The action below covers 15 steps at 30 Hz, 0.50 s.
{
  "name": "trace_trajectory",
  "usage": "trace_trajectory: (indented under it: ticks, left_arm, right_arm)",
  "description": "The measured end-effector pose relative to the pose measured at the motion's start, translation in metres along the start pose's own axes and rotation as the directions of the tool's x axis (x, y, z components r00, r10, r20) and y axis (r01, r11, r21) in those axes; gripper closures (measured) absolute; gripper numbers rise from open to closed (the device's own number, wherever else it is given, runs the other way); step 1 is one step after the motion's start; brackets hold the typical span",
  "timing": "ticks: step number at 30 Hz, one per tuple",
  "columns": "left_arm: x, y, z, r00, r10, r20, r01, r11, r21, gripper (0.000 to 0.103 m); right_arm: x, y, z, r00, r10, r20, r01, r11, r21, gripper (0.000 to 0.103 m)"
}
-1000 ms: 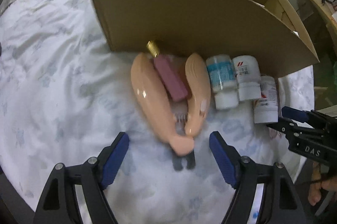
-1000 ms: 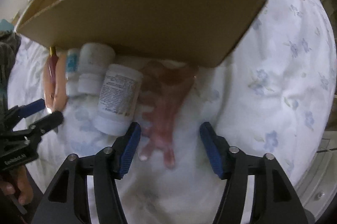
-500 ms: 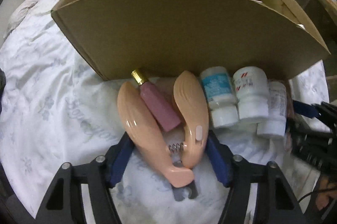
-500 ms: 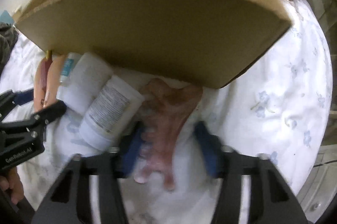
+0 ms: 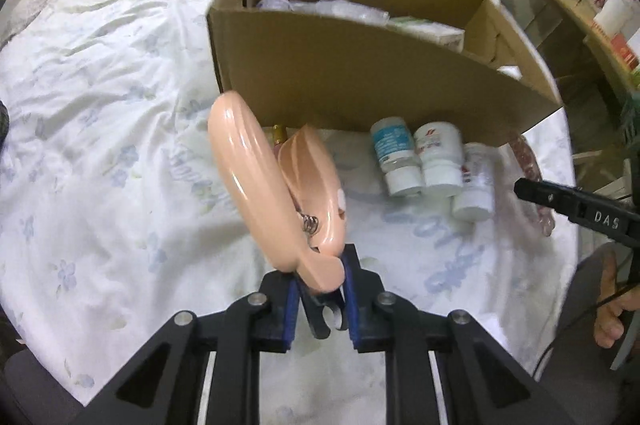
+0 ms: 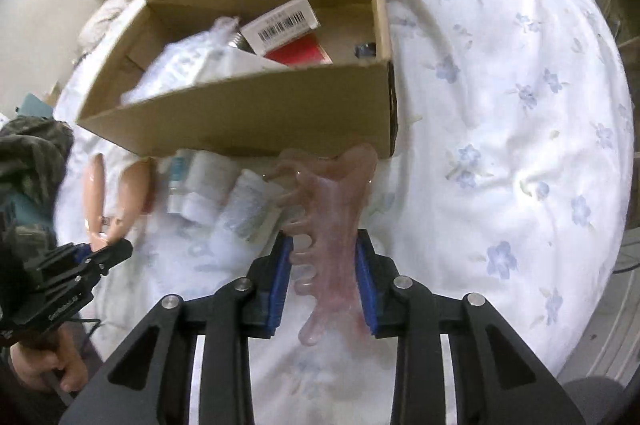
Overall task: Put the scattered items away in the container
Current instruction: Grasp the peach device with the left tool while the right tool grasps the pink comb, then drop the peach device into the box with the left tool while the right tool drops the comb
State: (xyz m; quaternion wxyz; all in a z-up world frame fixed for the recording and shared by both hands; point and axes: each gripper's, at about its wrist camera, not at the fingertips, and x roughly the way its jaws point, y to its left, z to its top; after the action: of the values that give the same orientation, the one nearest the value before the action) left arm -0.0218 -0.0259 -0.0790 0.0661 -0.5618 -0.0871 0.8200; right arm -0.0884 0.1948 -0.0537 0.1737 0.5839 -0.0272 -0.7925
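Left wrist view: left gripper [image 5: 320, 289] at 6 o'clock, jaws closing and pinching the dark tail end of a peach-coloured hair claw clip [image 5: 276, 193]; clip tilts up toward 11 o'clock, clear of the bed sheet [image 5: 100, 145], likely gripped at the hinge end so its curved shells hang free. Behind the clip, a gold cap [image 5: 279, 134] peeks out, probably a small bottle lying against the box wall. Cardboard box [image 5: 360, 77] fills 12 to 2 o'clock, open top, some packets already inside. Three white pill bottles [image 5: 434, 161] lie side by side on the sheet at 3 o'clock, caps toward the camera, pressed up to the box's near wall. Right gripper [image 5: 576, 209] enters at 3 o'clock, a hand [image 5: 612, 317] below it. Right wrist view: right gripper [image 6: 323, 281] at 6 o'clock, jaws closing on a translucent pink comb-like scraper [image 6: 332, 221], pads on both edges of its narrow handle, teeth pointing toward 9 o'clock; wide end reaches the box corner at 12 o'clock. Gripping the handle seems to keep the teeth out of the pads. Box [image 6: 256, 121] at 11 o'clock, holding a barcode-labelled carton [image 6: 280, 23] and crinkled plastic bags. Bottles [image 6: 224, 193] blurred at 9 o'clock; left gripper [image 6: 86, 259] with clip at 8 o'clock. Both items held, not yet over the box.
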Motion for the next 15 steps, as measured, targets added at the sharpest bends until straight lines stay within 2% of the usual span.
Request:
trace_trajectory:
  ticks: [7,15]
  left_arm:
    - [-0.047,0.008,-0.008,0.996,-0.056,0.067,0.056,0.998,0.007,0.085]
    - [-0.088,0.013,0.034,0.981,-0.078,0.176,0.078,0.997,0.009,0.085]
  right_arm:
    - [-0.041,0.008,-0.029,0.996,0.068,0.049,-0.068,0.998,-0.007,0.069]
    - [-0.072,0.005,-0.016,0.984,0.119,0.134,-0.116,0.993,-0.026,0.069]
